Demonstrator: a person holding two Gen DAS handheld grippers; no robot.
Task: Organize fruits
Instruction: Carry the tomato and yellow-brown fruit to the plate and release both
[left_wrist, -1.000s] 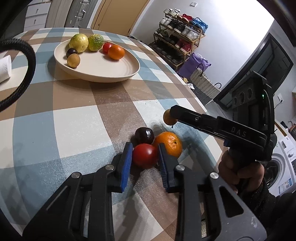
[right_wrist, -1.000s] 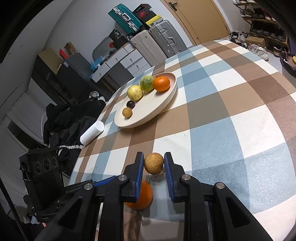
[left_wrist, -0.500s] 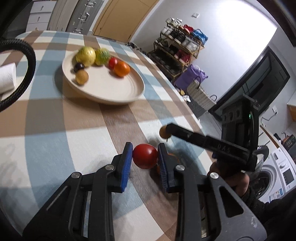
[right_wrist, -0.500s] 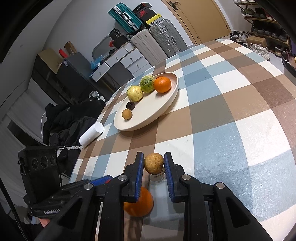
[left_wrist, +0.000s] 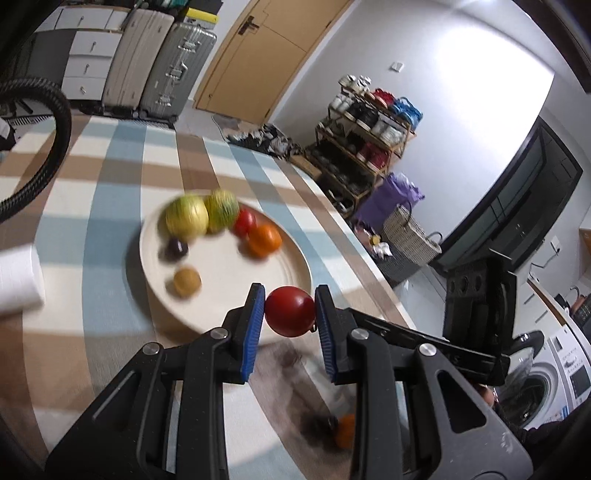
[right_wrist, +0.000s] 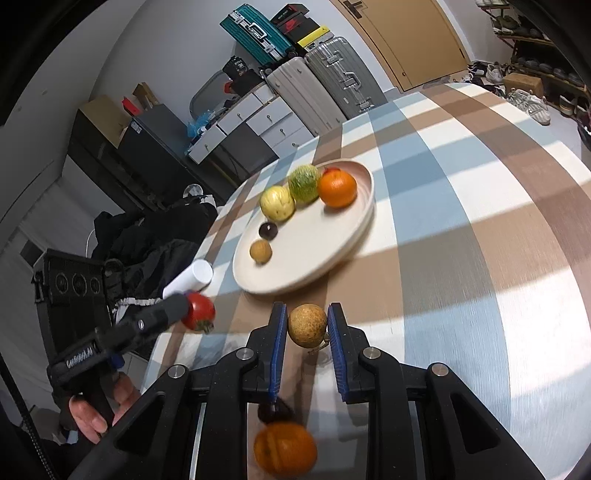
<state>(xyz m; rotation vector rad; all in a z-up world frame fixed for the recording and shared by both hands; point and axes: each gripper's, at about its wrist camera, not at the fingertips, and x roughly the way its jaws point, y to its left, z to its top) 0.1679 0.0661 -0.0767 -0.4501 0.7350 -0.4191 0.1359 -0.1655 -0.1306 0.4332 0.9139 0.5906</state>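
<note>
My left gripper (left_wrist: 290, 312) is shut on a red tomato (left_wrist: 289, 311) and holds it in the air just before the near rim of the cream plate (left_wrist: 291, 254). My right gripper (right_wrist: 307, 325) is shut on a small brown round fruit (right_wrist: 307, 325), held above the table short of the plate (right_wrist: 295, 266). The plate holds several fruits: a yellow-green one (right_wrist: 277, 202), a green one (right_wrist: 303, 182), an orange (right_wrist: 337, 189), a dark plum (right_wrist: 267, 230), a small brown one (right_wrist: 260, 251). An orange (right_wrist: 285, 447) and a dark plum (right_wrist: 273, 410) lie on the table below my right gripper.
A white paper roll (right_wrist: 190, 277) lies left of the plate on the checked tablecloth (right_wrist: 461, 258). The table edge runs on the right in the left wrist view, with a shoe rack (left_wrist: 365, 136) and basket (left_wrist: 410, 236) beyond. Suitcases (right_wrist: 332, 77) stand behind the table.
My left gripper lifted the tomato off the table, away from the plum and orange, and carried it toward the plate. My right gripper rose a little with the brown fruit.
</note>
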